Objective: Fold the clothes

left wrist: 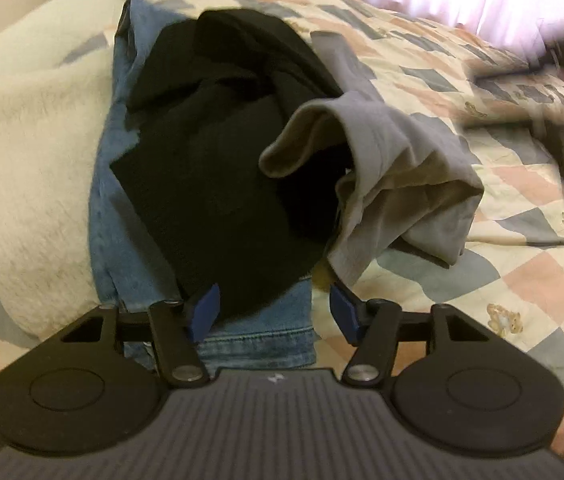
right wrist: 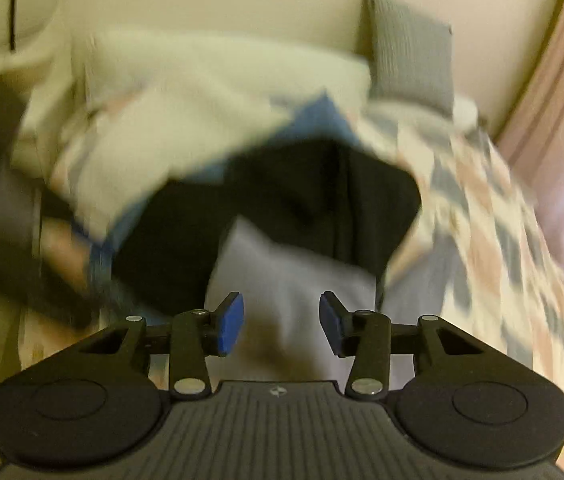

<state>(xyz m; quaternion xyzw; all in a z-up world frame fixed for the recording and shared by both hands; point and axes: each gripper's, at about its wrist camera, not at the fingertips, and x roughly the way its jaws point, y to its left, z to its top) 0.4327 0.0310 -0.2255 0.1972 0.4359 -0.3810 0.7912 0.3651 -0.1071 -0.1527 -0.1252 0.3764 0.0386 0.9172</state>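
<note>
A patchwork quilt (left wrist: 482, 240) in cream, pink and grey-blue covers the bed, with a cream fleece blanket (left wrist: 29, 152) bunched at nine o'clock in the left wrist view. On the quilt the clothes lie in a pile: blue jeans (left wrist: 265, 336) underneath, a black garment (left wrist: 221, 168) heaped on them, and a grey garment (left wrist: 394, 184) crumpled against the black one at three o'clock. The left gripper (left wrist: 273, 312) sits at six o'clock over the jeans hem, jaws spread, gripping nothing. The right gripper (right wrist: 282, 322) also has its jaws spread; its view is blurred, though it seems to hang above the grey garment (right wrist: 294, 280). A grey pillow (right wrist: 410, 48) leans on the wall at one o'clock.
</note>
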